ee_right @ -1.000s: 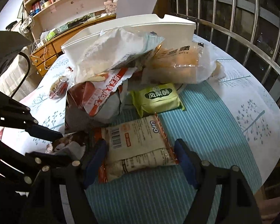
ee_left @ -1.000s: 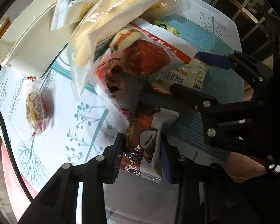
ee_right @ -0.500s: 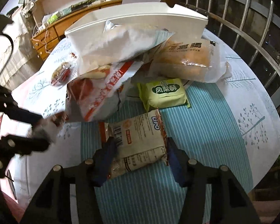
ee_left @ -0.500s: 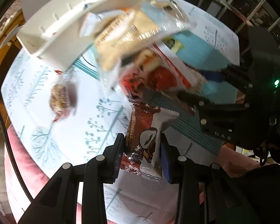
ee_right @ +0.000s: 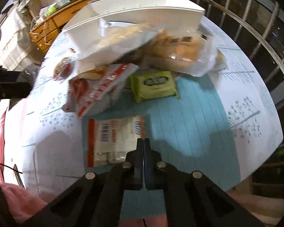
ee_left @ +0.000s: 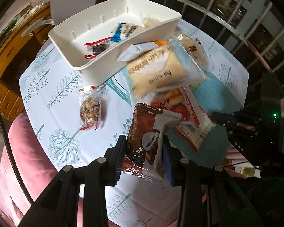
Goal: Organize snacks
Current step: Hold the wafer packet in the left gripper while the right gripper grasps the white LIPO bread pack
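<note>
Holding a brown snack packet (ee_left: 142, 138) between its two fingers, the left gripper (ee_left: 144, 155) is raised above the table (ee_left: 53, 87), and the packet stands up between the pads, clear of the cloth. The right gripper (ee_right: 143, 151) has its fingers pressed together with no gap between them. Its tips lie over the right edge of a pale cracker packet (ee_right: 111, 138) with a barcode and an orange border. I cannot tell if the edge of this packet is pinched or only lies under the tips.

Behind the crackers a green packet (ee_right: 154, 83) lies flat on the blue striped part of the tablecloth. To its left a red and white bag (ee_right: 96, 89) lies partly under a big clear bread bag (ee_left: 159, 71), and one more bread bag (ee_right: 181, 51) lies to the right of it. The pile leans on the near wall of a white bin (ee_left: 96, 64). Inside the bin there are some small packets, one blue and white (ee_left: 117, 34). A small round snack in a clear wrapper (ee_left: 90, 109) lies alone on the cloth, left of the pile.
</note>
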Motion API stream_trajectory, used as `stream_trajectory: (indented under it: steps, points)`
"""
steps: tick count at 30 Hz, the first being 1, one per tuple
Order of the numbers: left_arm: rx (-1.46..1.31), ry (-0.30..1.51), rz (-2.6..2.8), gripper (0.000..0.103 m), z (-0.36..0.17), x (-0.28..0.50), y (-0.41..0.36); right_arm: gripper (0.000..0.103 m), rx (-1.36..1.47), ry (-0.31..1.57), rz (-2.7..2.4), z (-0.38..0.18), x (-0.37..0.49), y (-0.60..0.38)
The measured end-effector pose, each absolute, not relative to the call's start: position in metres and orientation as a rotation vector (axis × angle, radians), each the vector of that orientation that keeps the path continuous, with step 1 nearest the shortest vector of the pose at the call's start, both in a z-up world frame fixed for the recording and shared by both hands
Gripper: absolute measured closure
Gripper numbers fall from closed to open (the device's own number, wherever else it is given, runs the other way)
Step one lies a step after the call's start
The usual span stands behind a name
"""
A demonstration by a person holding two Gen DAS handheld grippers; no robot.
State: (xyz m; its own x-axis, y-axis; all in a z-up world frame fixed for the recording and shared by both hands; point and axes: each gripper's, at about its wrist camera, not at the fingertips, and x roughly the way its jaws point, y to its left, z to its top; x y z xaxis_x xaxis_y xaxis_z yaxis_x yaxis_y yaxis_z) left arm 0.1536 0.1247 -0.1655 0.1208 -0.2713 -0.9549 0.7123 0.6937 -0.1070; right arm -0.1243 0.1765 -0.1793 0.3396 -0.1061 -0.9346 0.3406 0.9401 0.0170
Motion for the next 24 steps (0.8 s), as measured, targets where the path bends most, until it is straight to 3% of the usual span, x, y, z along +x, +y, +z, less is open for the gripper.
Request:
stream_trajectory:
  steps: [7, 8, 12, 17, 24]
  points:
    - [0.394, 1.262, -0.713, 0.068, -0.169, 0.155, 0.122, 0.102, 0.443, 1.182, -0.254, -0.179, -0.134, 0.153]
    - [0.386, 1.265, -0.71, 0.068, -0.17, 0.154, 0.123, 0.097, 0.466, 1.176, -0.245, -0.179, -0.134, 0.151]
    - [0.367, 1.273, -0.697, 0.068, -0.171, 0.153, 0.125, 0.051, 0.492, 1.182, -0.225, -0.18, -0.133, 0.152]
    - [0.354, 1.283, -0.685, 0.068, -0.172, 0.153, 0.129, 0.034, 0.408, 1.252, -0.238, -0.191, -0.117, 0.17]
    - [0.325, 1.295, -0.657, 0.068, -0.174, 0.153, 0.139, 0.03, 0.27, 1.304, -0.275, -0.202, -0.097, 0.191]
